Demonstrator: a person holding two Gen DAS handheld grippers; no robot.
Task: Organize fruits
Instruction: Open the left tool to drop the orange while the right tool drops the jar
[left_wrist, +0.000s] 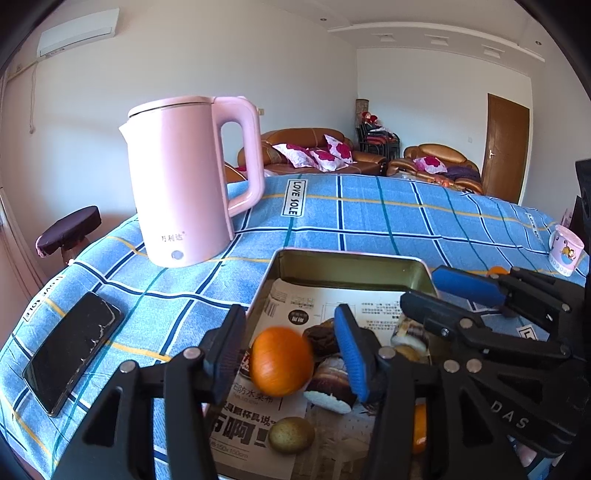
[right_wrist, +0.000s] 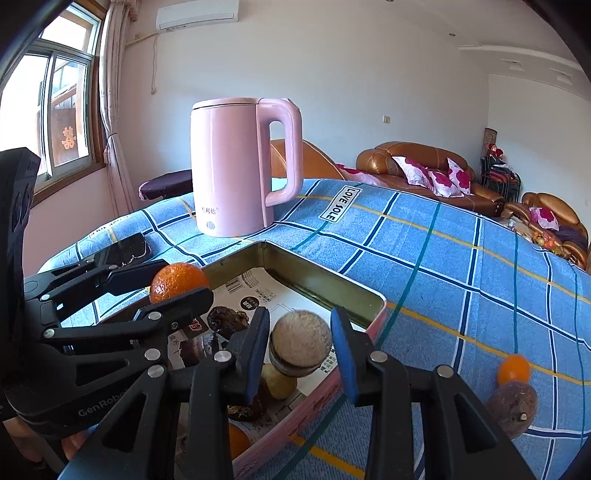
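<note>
Hovering over the tin (left_wrist: 351, 264), an orange (left_wrist: 281, 361) is seen loose between the left gripper (left_wrist: 291, 356) pads, while the right gripper (right_wrist: 300, 345) is clamped narrowly on a brown fruit (right_wrist: 301, 343).

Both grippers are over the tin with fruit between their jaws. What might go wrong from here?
1. The orange sits loose between the jaws of the left gripper, with a gap on one side; it may drop onto the food in the tin and bounce out.
2. The right gripper, shut on a round brown fruit, works close beside the left; they could knock together.
</note>
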